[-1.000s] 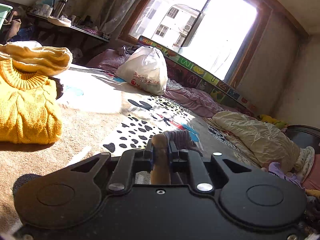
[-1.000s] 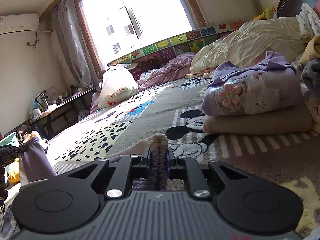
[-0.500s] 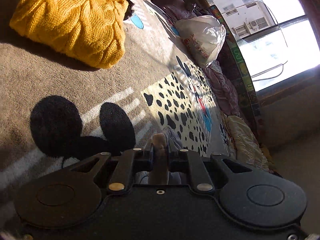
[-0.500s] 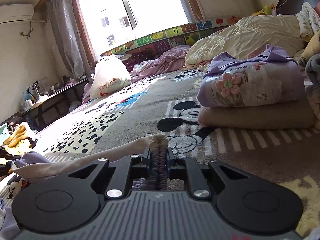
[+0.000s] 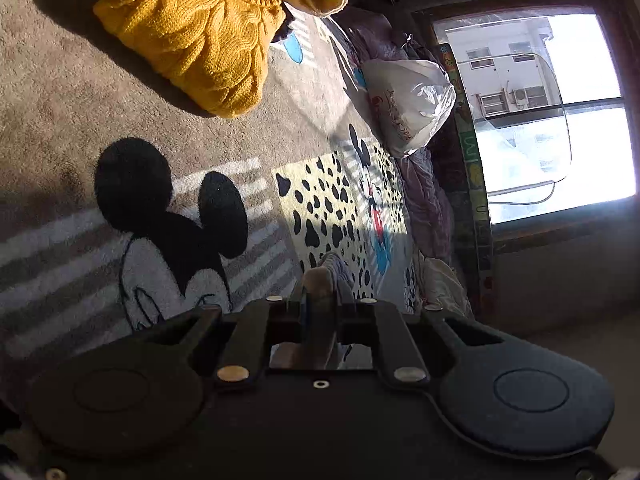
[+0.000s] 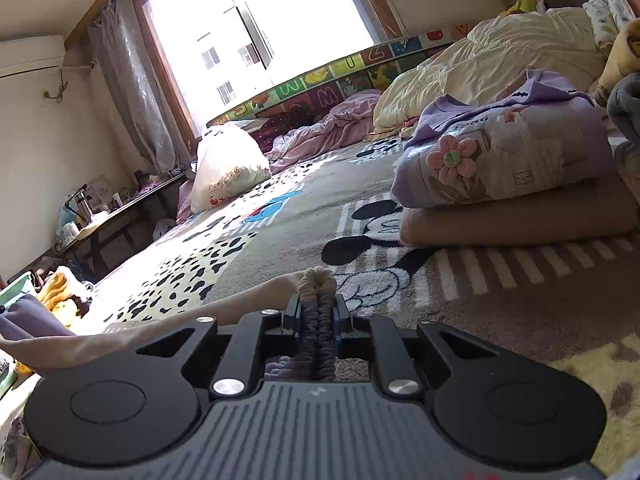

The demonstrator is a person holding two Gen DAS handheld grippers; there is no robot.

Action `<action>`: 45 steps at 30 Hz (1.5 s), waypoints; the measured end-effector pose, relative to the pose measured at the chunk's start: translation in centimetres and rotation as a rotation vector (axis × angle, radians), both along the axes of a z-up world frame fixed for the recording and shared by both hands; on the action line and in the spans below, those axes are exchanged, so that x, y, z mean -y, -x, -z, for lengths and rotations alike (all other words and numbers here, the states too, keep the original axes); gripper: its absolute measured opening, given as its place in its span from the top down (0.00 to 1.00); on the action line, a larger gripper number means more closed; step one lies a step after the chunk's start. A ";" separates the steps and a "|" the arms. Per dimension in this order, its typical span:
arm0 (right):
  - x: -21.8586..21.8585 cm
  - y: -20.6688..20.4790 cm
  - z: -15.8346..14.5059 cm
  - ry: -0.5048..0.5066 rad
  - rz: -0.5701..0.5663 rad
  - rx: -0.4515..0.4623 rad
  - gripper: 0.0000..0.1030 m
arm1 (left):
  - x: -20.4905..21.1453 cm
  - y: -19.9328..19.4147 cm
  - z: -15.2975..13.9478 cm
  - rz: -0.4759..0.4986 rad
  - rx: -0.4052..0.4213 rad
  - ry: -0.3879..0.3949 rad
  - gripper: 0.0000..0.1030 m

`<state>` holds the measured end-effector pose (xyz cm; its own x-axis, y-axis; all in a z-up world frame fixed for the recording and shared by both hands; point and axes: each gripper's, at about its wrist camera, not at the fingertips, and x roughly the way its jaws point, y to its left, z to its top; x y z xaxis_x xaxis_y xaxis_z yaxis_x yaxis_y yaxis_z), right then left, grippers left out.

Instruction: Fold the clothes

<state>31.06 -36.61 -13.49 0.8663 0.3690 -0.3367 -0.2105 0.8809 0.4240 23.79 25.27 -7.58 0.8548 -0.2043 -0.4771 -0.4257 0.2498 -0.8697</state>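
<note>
Since a second ago the left gripper point(image 5: 320, 294) has rolled over sideways, so its view now looks down on the blanket point(image 5: 72, 120) with the window point(image 5: 560, 112) turned on end at the right; the right gripper point(image 6: 317, 300) has barely shifted. The left fingers are closed tight on a pinch of beige and lilac cloth, one end of the garment point(image 5: 325, 276). At far left of that view a yellow knit sweater point(image 5: 192, 36) lies on the blanket, well apart from the gripper, with bare blanket between them. Farther right a white plastic bag point(image 5: 408, 100) sits near the blanket's far edge, under the window. In the right wrist view the garment point(image 6: 168, 320) runs as a taut beige band from the lower left edge to the right fingers, which are clamped on its gathered, ribbed lilac hem. A wide stretch of blanket lies bare ahead of them. To the right a stack of folded clothes point(image 6: 516, 168) rests on the blanket, clear of the gripper, with a cream quilt point(image 6: 500, 52) behind it.
</note>
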 end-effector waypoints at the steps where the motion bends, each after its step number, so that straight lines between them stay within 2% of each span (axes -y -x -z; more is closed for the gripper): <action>1: 0.0 0.0 0.1 -0.003 0.001 0.001 0.85 | -0.2 -0.7 1.2 -0.023 -0.040 0.010 0.90; 4: 0.1 -0.3 0.5 -0.009 0.007 -0.003 0.85 | -0.8 -2.9 4.7 -0.091 -0.160 0.039 0.89; 5: 0.2 -0.3 0.7 -0.009 0.009 -0.006 0.84 | -0.8 -3.6 5.3 -0.102 -0.161 0.054 0.89; 6: 0.2 -0.4 0.8 -0.010 0.008 -0.009 0.84 | -0.3 -4.3 4.9 -0.083 -0.079 0.078 0.77; 7: 0.2 -0.5 1.0 -0.011 0.007 -0.013 0.84 | 0.2 -4.8 4.3 -0.046 0.011 0.090 0.43; 8: 0.3 -0.7 1.3 -0.014 0.007 -0.021 0.84 | 0.3 -4.9 3.7 -0.008 0.062 0.077 0.34; 9: 0.4 -0.9 1.5 -0.017 0.008 -0.028 0.84 | 0.5 -5.0 3.2 0.031 0.114 0.064 0.33; 12: 0.8 -1.1 1.9 -0.040 0.012 -0.039 0.84 | 0.9 -5.4 1.5 0.146 0.269 0.025 0.33; 13: 1.0 -1.2 1.9 -0.051 0.014 -0.040 0.84 | 1.0 -5.4 1.1 0.182 0.276 -0.007 0.35; 15: 1.0 -1.1 2.0 -0.054 0.016 -0.040 0.85 | 1.3 -5.4 0.8 0.244 0.161 -0.147 0.40; 17: 1.0 -1.0 2.0 -0.055 0.018 -0.040 0.84 | 2.0 -4.9 0.1 0.303 0.102 -0.305 0.41; 18: 1.0 -1.0 2.0 -0.055 0.018 -0.040 0.84 | 2.4 -4.5 -0.3 0.330 0.094 -0.371 0.41; 22: 1.2 -0.9 2.0 -0.063 0.021 -0.035 0.84 | 3.9 -2.8 -1.7 0.443 0.175 -0.615 0.45; 23: 1.2 -0.9 2.0 -0.064 0.022 -0.035 0.84 | 4.1 -2.7 -1.8 0.478 0.207 -0.640 0.45; 25: 1.2 -0.9 2.0 -0.063 0.022 -0.036 0.84 | 4.2 -2.7 -1.3 0.571 0.283 -0.616 0.45; 26: 1.2 -1.0 2.0 -0.063 0.022 -0.037 0.84 | 4.6 -2.6 -1.3 0.611 0.324 -0.635 0.45; 32: 1.4 -1.1 2.2 -0.071 0.019 -0.045 0.84 | 8.4 -2.3 -1.9 0.889 0.435 -0.827 0.45; 34: 1.4 -1.2 2.3 -0.076 0.017 -0.049 0.84 | 9.7 -1.9 -1.7 0.967 0.420 -0.900 0.46; 38: 1.6 -1.3 2.5 -0.084 0.015 -0.057 0.84 | 9.5 -2.6 -0.9 0.932 0.339 -0.965 0.50; 40: 1.6 -1.3 2.5 -0.088 0.012 -0.058 0.84 | 8.6 -1.9 -1.6 0.861 0.359 -1.016 0.52; 42: 1.7 -1.4 2.5 -0.092 0.011 -0.060 0.84 | 8.3 -0.9 -2.4 0.845 0.389 -1.113 0.52; 45: 1.8 -1.4 2.6 -0.096 0.008 -0.062 0.84 | 9.5 0.4 -1.9 0.897 0.341 -1.347 0.52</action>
